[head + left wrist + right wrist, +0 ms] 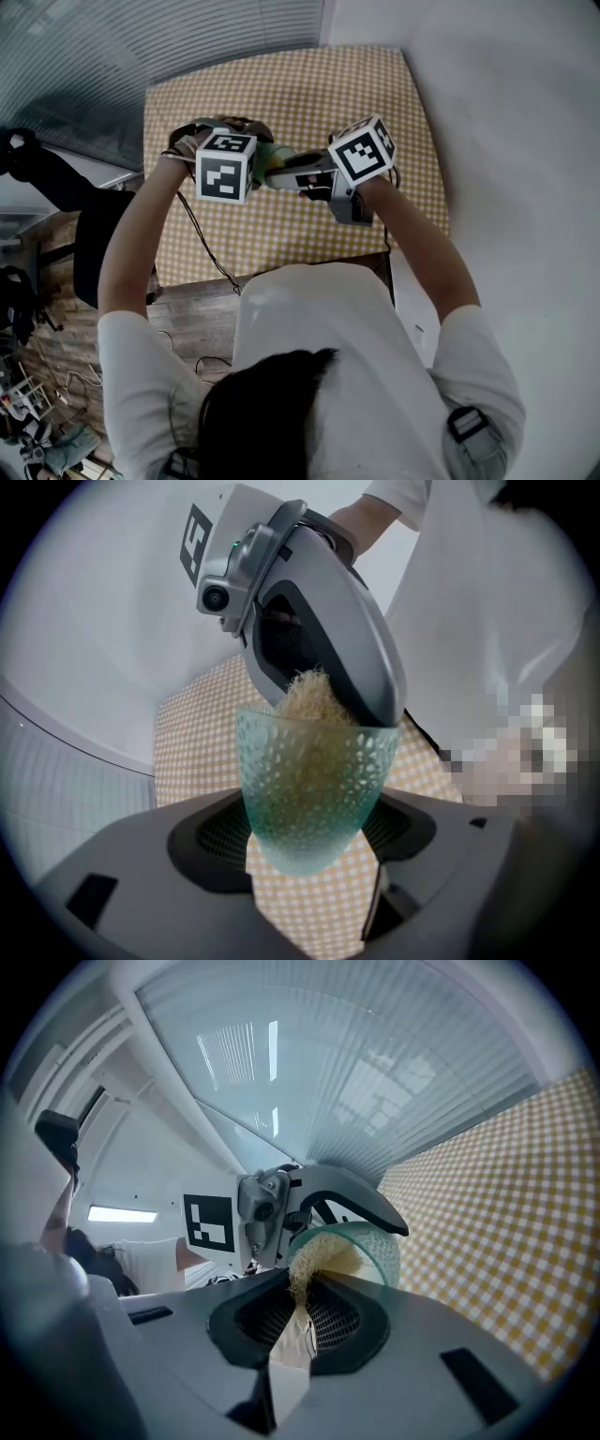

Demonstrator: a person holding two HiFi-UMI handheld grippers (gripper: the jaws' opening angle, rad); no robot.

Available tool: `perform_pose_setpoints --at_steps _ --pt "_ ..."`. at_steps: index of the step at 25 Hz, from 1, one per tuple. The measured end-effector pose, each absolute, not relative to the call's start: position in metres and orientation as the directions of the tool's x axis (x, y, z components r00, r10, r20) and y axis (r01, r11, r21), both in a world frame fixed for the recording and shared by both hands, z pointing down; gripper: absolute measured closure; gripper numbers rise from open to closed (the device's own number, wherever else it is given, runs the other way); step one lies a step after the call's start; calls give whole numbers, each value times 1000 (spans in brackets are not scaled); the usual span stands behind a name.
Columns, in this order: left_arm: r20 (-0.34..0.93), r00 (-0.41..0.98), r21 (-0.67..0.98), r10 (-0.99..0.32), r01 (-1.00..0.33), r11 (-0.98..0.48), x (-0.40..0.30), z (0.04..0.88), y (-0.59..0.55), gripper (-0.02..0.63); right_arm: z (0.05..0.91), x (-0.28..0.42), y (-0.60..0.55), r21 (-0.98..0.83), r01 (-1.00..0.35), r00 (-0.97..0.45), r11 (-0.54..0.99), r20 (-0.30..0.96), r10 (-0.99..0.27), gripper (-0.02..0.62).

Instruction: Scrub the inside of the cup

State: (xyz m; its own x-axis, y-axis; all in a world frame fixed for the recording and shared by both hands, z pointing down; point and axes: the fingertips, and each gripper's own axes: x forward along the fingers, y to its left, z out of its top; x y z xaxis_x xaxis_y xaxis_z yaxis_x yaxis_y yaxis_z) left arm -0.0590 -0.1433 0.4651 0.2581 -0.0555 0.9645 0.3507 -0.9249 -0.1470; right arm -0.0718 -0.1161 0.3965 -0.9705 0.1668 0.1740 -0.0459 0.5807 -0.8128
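A teal dimpled glass cup (314,789) sits tilted between the jaws of my left gripper (309,834), which is shut on its lower part. In the left gripper view my right gripper (326,701) comes in from above with its tips at the cup's mouth. It is shut on a beige fibrous scrubber (307,696) that reaches inside the cup. In the right gripper view the scrubber (314,1252) runs from my right gripper (298,1321) into the cup (380,1246). From the head view both grippers meet over the table, the cup (272,153) between them.
A yellow-and-white checked cloth covers the table (309,84) under both grippers. Ribbed window blinds (141,47) run along the far left. Wooden flooring with cables (202,328) lies at the table's near side. A pale wall (506,112) stands to the right.
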Motion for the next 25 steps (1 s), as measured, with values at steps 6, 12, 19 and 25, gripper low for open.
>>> perform_pose_setpoints --at_steps 6,12,19,25 --pt "948 305 -193 -96 308 -932 -58 465 -145 255 394 -72 -118 -852 -32 -984 523 120 135 543" --pt "935 331 -223 -123 284 -933 -55 469 -146 255 390 -71 -117 -876 23 -991 482 43 126 543" --pt "899 388 -302 -200 220 -928 -53 459 -152 255 380 -68 -126 -900 64 -997 431 -41 62 543" --pt "874 416 -350 -253 176 -920 -50 462 -156 255 384 -64 -132 -929 69 -997 365 -72 5 543"
